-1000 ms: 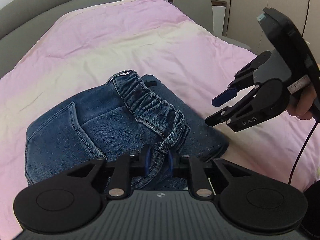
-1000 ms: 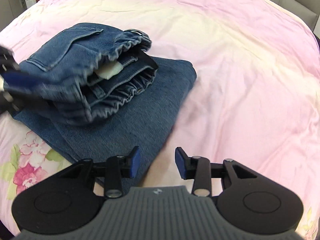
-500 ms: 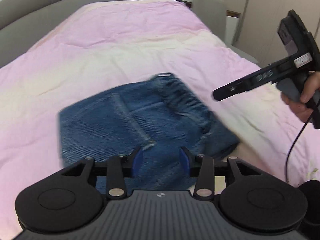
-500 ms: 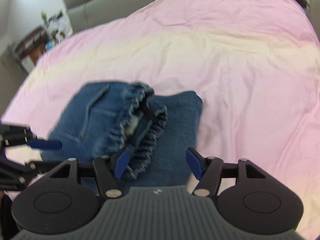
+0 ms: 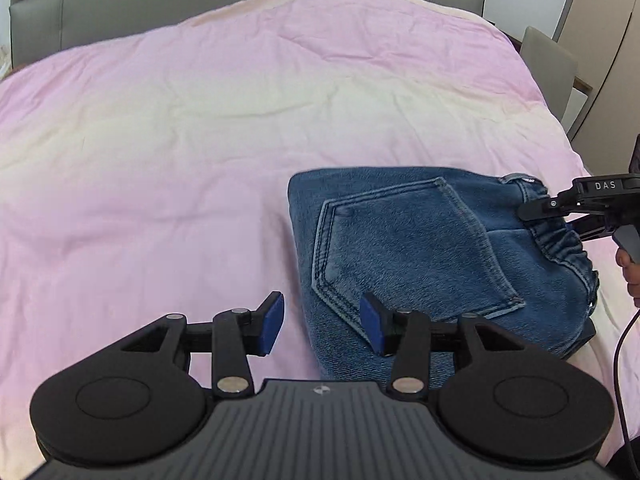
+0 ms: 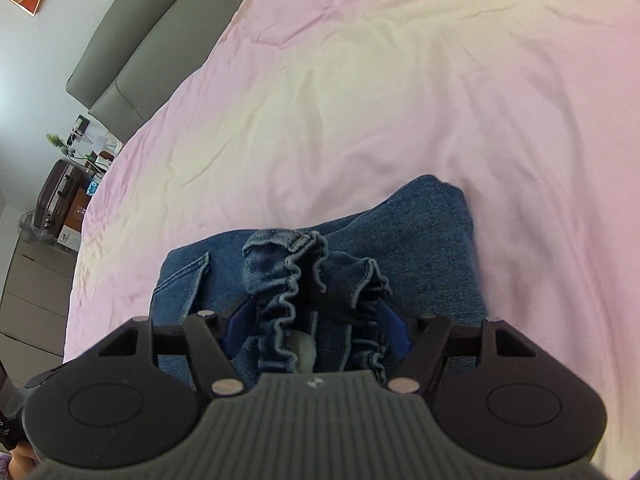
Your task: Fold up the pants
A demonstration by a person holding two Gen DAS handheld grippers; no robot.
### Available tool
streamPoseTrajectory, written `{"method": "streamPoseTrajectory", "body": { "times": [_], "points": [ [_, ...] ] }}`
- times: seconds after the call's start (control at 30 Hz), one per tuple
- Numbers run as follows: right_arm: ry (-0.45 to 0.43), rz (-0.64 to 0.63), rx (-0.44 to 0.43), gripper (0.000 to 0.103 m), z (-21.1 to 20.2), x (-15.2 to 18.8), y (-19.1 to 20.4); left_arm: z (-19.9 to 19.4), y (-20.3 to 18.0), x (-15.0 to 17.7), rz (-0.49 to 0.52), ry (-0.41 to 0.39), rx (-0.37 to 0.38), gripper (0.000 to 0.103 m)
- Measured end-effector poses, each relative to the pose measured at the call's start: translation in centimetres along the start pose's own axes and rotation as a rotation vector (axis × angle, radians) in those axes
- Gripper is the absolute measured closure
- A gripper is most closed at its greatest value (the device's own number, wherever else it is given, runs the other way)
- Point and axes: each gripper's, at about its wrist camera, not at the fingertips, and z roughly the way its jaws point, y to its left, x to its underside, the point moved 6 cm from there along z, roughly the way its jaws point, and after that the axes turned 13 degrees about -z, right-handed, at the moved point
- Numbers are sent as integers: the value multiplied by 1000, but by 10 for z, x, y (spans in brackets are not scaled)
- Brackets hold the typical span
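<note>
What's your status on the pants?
Left gripper open, empty, over edge of the folded pants. Right gripper open around the bunched waistband, not clamped. Nothing else on the bedspread.

Right gripper (image 6: 316,326) fingers (image 6: 239,320) spread around the pants' (image 6: 420,240) ruffled waistband (image 6: 304,276), pink bedspread (image 6: 360,100)

Soft, brushed blue denim pants (image 5: 404,240) on smooth matt pink cloth bedcover (image 5: 180,140), padded grey leather-look headboard (image 5: 120,8) at twelve o'clock.
</note>
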Motion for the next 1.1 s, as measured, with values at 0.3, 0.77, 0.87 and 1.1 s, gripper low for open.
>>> {"method": "streamPoseTrajectory", "body": {
  "times": [0.3,0.77,0.87,1.1],
  "points": [
    [-23,-163,69,81,3,-12,37,0,7,3,-36,-8,47,52],
    [-27,-217,238,84,-35,-8,14,19,-38,-24,-12,-63,106,76],
    [-36,-222,261,83,-21,-3,-1,37,-35,-21,-20,-28,99,76],
    [-6,-190,269,80,8,-8,-13,71,-32,-13,-19,58,52,75]
  ]
}}
